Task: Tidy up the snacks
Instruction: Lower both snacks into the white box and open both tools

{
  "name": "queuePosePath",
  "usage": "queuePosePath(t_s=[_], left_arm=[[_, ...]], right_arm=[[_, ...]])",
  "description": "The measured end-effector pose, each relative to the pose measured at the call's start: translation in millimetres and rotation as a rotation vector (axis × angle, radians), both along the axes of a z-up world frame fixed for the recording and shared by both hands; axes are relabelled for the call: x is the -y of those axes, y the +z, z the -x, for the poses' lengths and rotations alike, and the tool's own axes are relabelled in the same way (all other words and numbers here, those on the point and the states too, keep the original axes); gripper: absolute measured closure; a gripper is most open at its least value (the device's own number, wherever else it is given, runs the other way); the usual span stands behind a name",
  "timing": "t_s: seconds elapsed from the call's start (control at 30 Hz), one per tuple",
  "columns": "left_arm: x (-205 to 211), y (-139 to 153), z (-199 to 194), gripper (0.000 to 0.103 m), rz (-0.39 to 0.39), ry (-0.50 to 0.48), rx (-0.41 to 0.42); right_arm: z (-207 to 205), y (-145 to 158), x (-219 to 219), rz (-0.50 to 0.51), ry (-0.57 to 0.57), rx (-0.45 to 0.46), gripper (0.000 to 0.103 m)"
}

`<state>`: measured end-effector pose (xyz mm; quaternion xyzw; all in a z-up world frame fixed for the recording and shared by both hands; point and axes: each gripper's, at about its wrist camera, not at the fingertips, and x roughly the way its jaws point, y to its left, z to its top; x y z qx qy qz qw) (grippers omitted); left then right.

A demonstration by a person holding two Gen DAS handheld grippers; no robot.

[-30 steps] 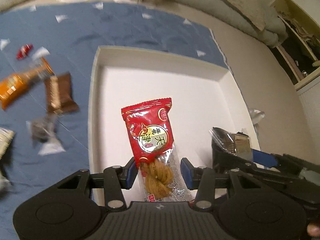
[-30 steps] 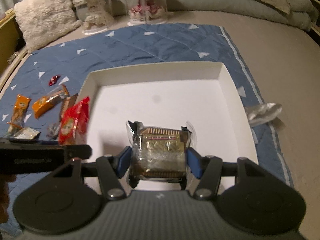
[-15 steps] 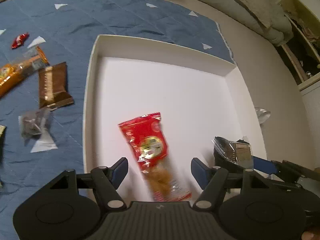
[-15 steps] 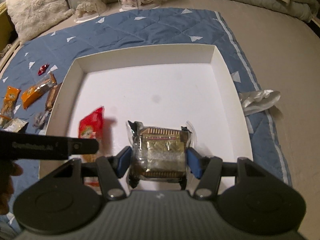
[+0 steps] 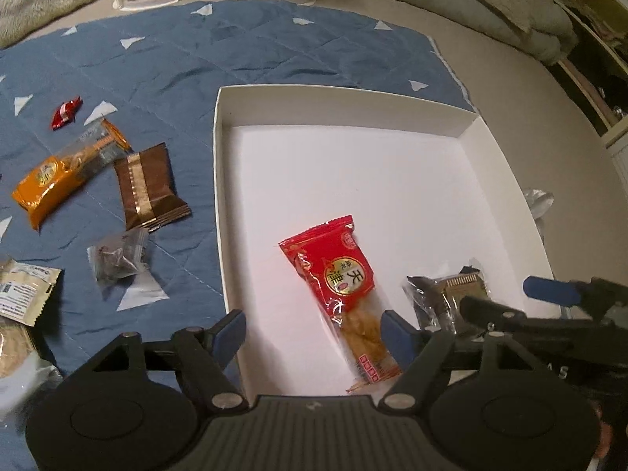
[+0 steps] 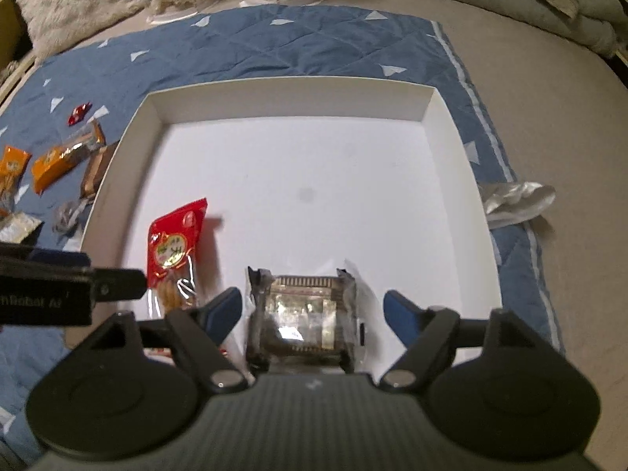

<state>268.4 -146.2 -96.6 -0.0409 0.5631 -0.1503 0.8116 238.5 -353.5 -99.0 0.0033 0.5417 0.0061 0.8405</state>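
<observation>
A white shallow box [image 5: 219, 180] [image 6: 129, 149] lies on a blue quilted mat. A red twisted-snack packet [image 5: 337, 286] [image 6: 174, 251] lies flat on the box floor near the front. My left gripper [image 5: 314, 333] is open, its fingers either side of the packet's clear lower end without holding it. A clear-wrapped square pastry with gold trim [image 6: 304, 314] [image 5: 451, 294] lies in the box to the packet's right. My right gripper [image 6: 312, 310] is open around the pastry, with gaps on both sides.
On the mat [image 5: 255, 47] left of the box lie an orange packet [image 5: 59, 172], a brown packet [image 5: 147, 186], a small red candy [image 5: 66, 112], a clear-wrapped dark sweet [image 5: 117, 259] and pale packets at the left edge. A crumpled silver wrapper [image 6: 518, 200] lies right of the box.
The left gripper opened and dropped the red packet into the box, then drew back. The right gripper opened and released the pastry onto the box floor.
</observation>
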Motion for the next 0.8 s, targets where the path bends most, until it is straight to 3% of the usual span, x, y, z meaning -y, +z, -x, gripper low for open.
queuePosePath(t_s=[0.47,0.6,0.73,0.8], left_arm=[[-6.6,16.5,19.7,0.013,-0.001,-0.015,0.038],[-8.6,21.4,27.5,0.002,0.000,-0.022,0.049],[-10.6,22.2,34.2,0.000,-0.015,-0.029,0.048],[-11.6,21.9,37.0,0.000,-0.027,-0.034,0.044]], right_arm=[[26.4,18.7,11.6,-0.015,-0.016,0.043,0.015],[35.8,24.0,15.6,-0.022,-0.020,0.059,0.010],[44.2,27.1,18.6,-0.020,-0.027,0.071,0.000],[47.8,27.8,19.6,-0.014,-0.029,0.072,0.001]])
